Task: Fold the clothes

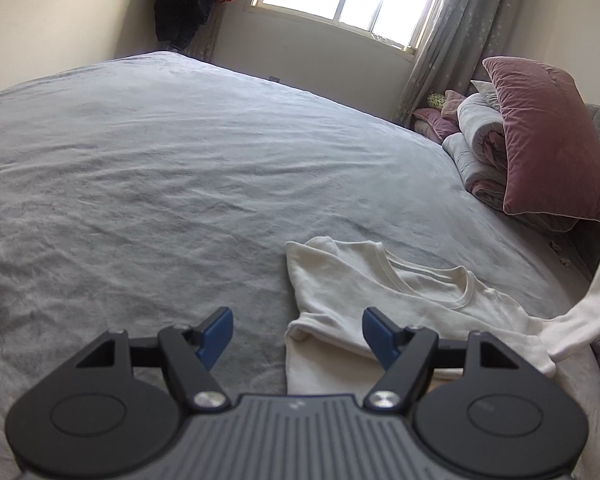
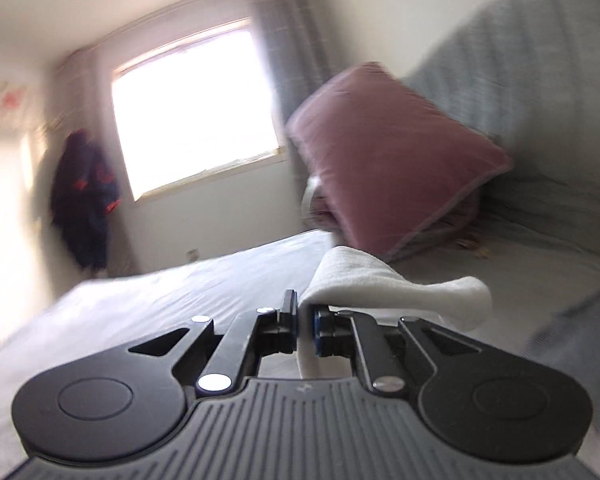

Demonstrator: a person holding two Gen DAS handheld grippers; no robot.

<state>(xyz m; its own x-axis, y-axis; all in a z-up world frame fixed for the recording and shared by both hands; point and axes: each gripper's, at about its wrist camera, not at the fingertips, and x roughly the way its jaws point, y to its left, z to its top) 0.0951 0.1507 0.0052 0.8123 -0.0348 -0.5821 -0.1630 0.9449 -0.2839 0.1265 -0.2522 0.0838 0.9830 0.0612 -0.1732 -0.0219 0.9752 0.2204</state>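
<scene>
The left gripper (image 1: 298,334) is held spread and empty, with the folded left edge of the white long-sleeved shirt (image 1: 380,292) just ahead between its blue pads (image 1: 216,332) on the grey bedspread (image 1: 160,168). To its right, one sleeve (image 1: 588,304) is seen lifted off the bed. The right gripper (image 2: 304,320) is pressed together on that sleeve's cuff (image 2: 380,280), the pink cushion (image 2: 388,160) beyond. With nothing pinning the body, the folded side could be dragged undone if the sleeve is pulled hard.

Soft, creased grey cloth covers the bed (image 1: 180,168). The cream shirt (image 1: 380,292) looks like matt knit cotton. The pink pillow (image 1: 548,140) has a velvety sheen.
</scene>
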